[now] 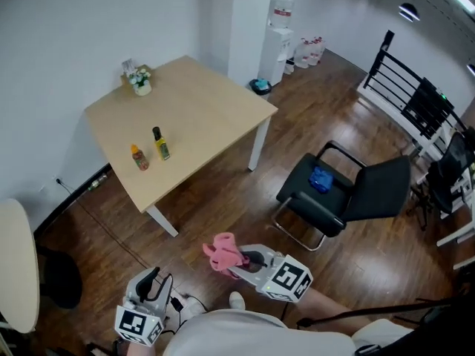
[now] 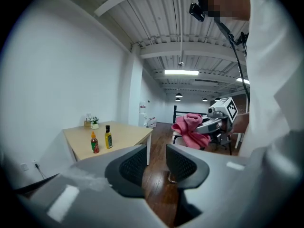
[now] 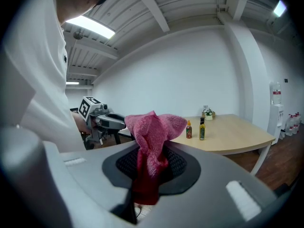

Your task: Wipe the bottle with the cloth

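Two bottles stand on the wooden table (image 1: 208,117): a yellow-green one with a black cap (image 1: 160,144) (image 2: 109,137) (image 3: 202,128) and a smaller orange-red one (image 1: 138,158) (image 2: 95,142) (image 3: 189,129). Both grippers are well short of the table, over the floor. My right gripper (image 1: 236,262) (image 3: 151,163) is shut on a pink cloth (image 1: 223,252) (image 3: 154,137) (image 2: 190,129), which bunches above the jaws and hangs below them. My left gripper (image 1: 152,277) (image 2: 156,163) is shut with nothing between its pads. It points toward the table.
A black chair (image 1: 334,195) with a blue item (image 1: 320,179) on its seat stands right of the table. A small plant pot (image 1: 141,86) sits at the table's far corner. A water dispenser (image 1: 276,39) and a black railing (image 1: 404,80) lie beyond. A round white tabletop (image 1: 18,265) edges in at left.
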A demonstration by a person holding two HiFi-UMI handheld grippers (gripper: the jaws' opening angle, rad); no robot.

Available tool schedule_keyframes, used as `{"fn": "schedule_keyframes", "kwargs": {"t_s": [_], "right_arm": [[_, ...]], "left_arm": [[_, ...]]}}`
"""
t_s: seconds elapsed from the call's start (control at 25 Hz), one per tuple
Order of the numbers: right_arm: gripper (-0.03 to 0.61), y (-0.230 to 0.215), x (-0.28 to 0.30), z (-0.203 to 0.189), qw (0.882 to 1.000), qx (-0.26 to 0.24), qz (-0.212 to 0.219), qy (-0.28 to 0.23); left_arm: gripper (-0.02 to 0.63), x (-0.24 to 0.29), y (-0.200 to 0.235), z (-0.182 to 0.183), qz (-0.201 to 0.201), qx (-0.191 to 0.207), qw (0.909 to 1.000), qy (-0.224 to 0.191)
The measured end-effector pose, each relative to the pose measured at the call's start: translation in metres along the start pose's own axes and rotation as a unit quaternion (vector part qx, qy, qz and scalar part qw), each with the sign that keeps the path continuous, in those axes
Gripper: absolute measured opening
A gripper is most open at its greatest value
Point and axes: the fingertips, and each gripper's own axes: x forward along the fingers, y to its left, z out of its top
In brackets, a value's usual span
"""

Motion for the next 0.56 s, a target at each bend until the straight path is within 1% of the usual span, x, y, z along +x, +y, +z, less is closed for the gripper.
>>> {"fn": "schedule_keyframes", "kwargs": {"t_s": [0.24,0.56], "right_arm": [[0.086,0.004,-0.004,-0.001,1.000,-0.004,0.013,0.000],[0.086,0.017,-0.003,0.000,1.000,-0.011,0.016,0.001]], "left_arm": [[0.138,-0.005,-0.008,0.002,0.012,0.000,0.9999,-0.008],[0.137,-0.019,-0.010,0.000,0.025,-0.003,0.9996,-0.015]]}}
